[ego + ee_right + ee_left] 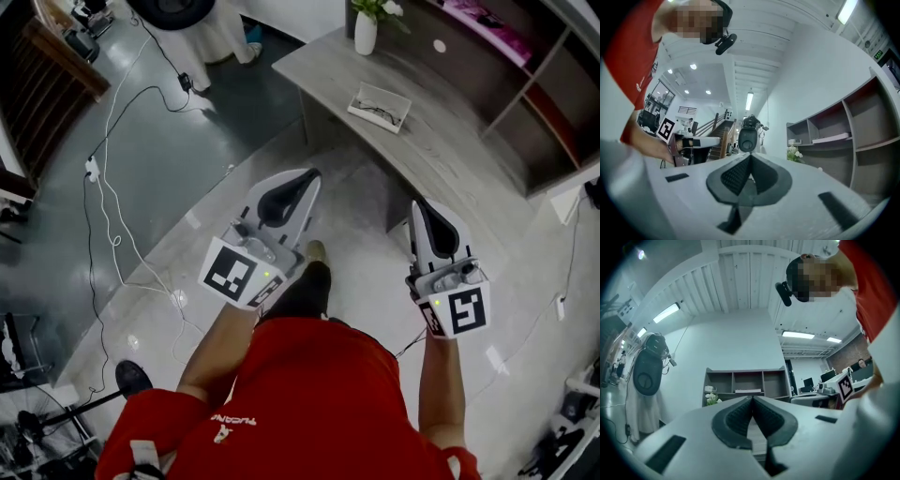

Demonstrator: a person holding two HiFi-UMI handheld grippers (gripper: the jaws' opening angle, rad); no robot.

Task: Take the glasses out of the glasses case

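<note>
Both grippers are level and aimed at the desk (450, 159), neither over it yet. The left gripper (308, 177) is clenched on nothing, and the right gripper (419, 205) is the same, likely kept closed until there's something to reach for. The case (379, 106) lies open on the desk's far side, near the vase (366, 32). Dark lines inside look like the glasses (382, 113).

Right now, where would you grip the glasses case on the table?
Likely its near long edge, coming from the front of the table: the glasses case lies flat, seemingly open, with dark glasses inside, so a claw should avoid its middle.
</note>
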